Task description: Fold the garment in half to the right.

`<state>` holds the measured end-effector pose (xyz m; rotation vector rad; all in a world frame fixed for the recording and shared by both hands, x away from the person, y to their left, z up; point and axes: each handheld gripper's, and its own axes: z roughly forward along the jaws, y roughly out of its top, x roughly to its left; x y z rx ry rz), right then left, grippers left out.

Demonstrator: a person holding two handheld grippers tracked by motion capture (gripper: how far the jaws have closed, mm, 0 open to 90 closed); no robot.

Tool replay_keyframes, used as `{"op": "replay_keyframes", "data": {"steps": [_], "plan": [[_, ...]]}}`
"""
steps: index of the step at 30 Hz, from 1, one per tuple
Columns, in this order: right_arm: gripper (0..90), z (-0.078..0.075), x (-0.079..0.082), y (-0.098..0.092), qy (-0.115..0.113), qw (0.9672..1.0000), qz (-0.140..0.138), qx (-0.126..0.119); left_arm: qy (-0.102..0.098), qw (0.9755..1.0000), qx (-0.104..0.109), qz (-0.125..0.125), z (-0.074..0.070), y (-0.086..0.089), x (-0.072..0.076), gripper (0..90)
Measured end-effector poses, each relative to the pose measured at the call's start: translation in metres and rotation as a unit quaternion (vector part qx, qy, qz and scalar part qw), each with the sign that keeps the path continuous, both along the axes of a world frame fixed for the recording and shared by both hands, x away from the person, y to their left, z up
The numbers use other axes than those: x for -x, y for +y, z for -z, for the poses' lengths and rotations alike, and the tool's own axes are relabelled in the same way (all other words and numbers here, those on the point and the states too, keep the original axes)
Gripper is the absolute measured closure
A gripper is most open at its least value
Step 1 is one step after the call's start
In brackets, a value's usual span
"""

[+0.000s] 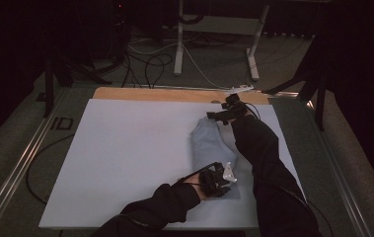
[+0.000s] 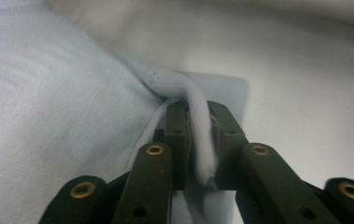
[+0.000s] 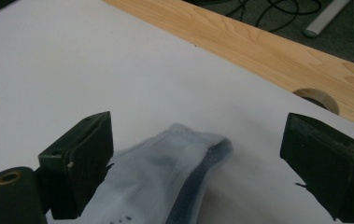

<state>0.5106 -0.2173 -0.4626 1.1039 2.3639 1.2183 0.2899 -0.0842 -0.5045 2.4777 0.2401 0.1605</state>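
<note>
Pinching a fold of the pale blue garment at lower centre of the high view, the left hand-held gripper is clamped on the cloth, while the right hand-held gripper, jaws wide apart, hovers over its far end on the white desk.

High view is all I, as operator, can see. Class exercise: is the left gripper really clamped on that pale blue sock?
Observer: Yes. The left gripper pinches a fold of the sock between its pads.
Operator: And the right one?
Observer: The right gripper stands wide open, the sock's far end lying loose between the jaws.
Operator: Anything beyond it?
Observer: A round hole in the wooden table edge.
</note>
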Motion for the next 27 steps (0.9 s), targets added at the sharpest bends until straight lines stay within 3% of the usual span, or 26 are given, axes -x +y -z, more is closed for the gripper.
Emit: {"op": "replay_keyframes", "data": {"steps": [2, 9, 19, 23, 27], "plan": [[9.7, -0.001, 0.001, 0.0, 0.0, 1.0, -0.001, -0.004, 0.006, 1.0, 0.005, 0.001, 0.0, -0.003, 0.001, 76.2], [9.7, 0.001, 0.006, -0.002, 0.0, 1.0, -0.006, -0.008, 0.005, 0.9999, 0.01, 0.012, -0.004, -0.003, 0.004, 51.4], [9.7, -0.002, 0.008, -0.005, -0.005, 0.9999, -0.004, -0.015, -0.003, 0.9992, 0.032, 0.026, -0.024, 0.008, 0.007, 37.3], [9.7, -0.005, 0.01, -0.004, -0.009, 0.9999, -0.005, -0.012, 0.002, 0.9989, 0.037, 0.03, -0.03, 0.016, 0.007, 29.5], [9.7, -0.007, 0.012, -0.002, -0.009, 0.9999, -0.008, -0.01, 0.018, 0.9973, 0.057, 0.041, -0.034, 0.025, 0.005, 19.3]]}}
